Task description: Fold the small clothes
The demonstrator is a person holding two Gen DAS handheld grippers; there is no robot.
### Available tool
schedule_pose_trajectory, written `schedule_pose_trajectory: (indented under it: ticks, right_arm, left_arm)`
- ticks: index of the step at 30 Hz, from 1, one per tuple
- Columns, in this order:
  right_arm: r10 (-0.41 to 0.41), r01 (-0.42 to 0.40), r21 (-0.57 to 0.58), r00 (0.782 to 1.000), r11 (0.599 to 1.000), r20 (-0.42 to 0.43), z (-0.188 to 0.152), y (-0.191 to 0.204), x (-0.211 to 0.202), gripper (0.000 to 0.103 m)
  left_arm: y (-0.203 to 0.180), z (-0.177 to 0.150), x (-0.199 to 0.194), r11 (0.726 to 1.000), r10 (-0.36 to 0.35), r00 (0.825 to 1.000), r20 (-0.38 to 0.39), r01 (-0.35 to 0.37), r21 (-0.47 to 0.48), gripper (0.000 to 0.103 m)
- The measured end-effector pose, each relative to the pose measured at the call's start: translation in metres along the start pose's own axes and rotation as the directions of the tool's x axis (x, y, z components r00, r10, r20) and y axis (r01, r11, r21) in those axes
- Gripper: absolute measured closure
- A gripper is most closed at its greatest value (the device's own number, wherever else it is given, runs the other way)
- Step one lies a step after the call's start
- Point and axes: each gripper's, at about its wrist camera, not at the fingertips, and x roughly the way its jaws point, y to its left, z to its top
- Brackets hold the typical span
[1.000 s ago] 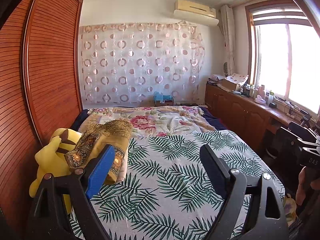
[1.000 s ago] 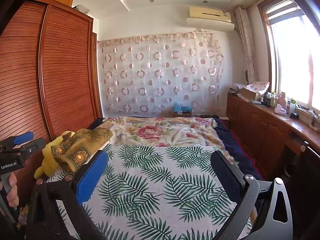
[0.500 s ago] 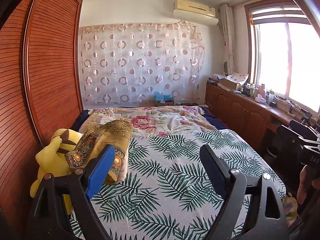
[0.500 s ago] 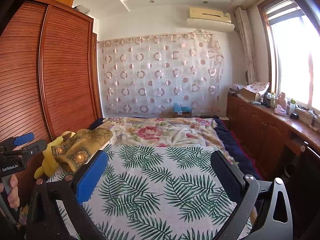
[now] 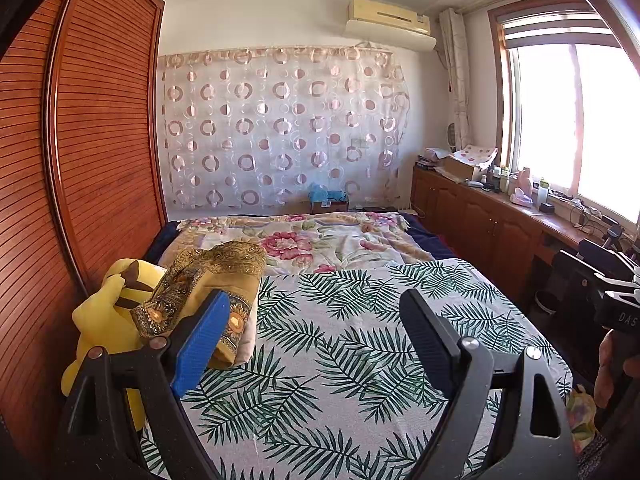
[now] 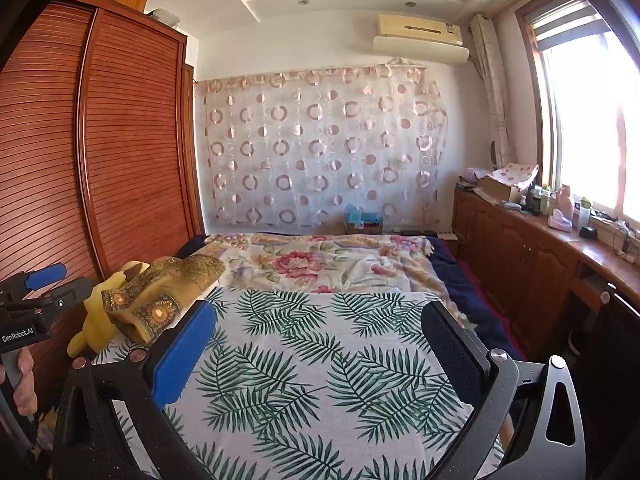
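I hold my left tool [image 5: 312,336] above the near end of the bed, its 2 fingers spread wide with nothing between them; the blue pad [image 5: 200,344] is on its left finger and the black pad on its right. My right tool [image 6: 320,356] hangs the same way, fingers wide apart and gripping nothing, over the palm-leaf sheet [image 6: 320,360] that covers the near part of the bed.

The task's thing, a mustard-gold embroidered garment [image 5: 208,280], lies ahead and to the left of my left tool, just beyond the blue pad. It is bunched, not flat. Its long axis runs away from me, from the patterned hem nearest the tool toward the far end of the bed, leaning a little to the right. It rests partly on a yellow plush toy [image 5: 104,320] at the bed's left edge, beside the wooden wardrobe [image 5: 80,160].

From my right tool the same garment [image 6: 160,296] sits ahead and well to the left, past the blue pad. Beyond the leaf sheet a floral blanket [image 6: 320,260] spreads toward the circle-patterned curtain [image 6: 320,148].
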Motion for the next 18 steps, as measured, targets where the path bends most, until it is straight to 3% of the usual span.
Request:
schedule_pose_trajectory:
  ticks: [18]
  right_arm:
    - [0.001,-0.001,0.000,1.000,1.000,-0.001,0.0016,-0.0042,-0.0005,0.001]
  left_arm:
    - [-0.0008,-0.0026,0.0002,1.000,0.000,1.000,0.003,0.000,0.002,0.016]
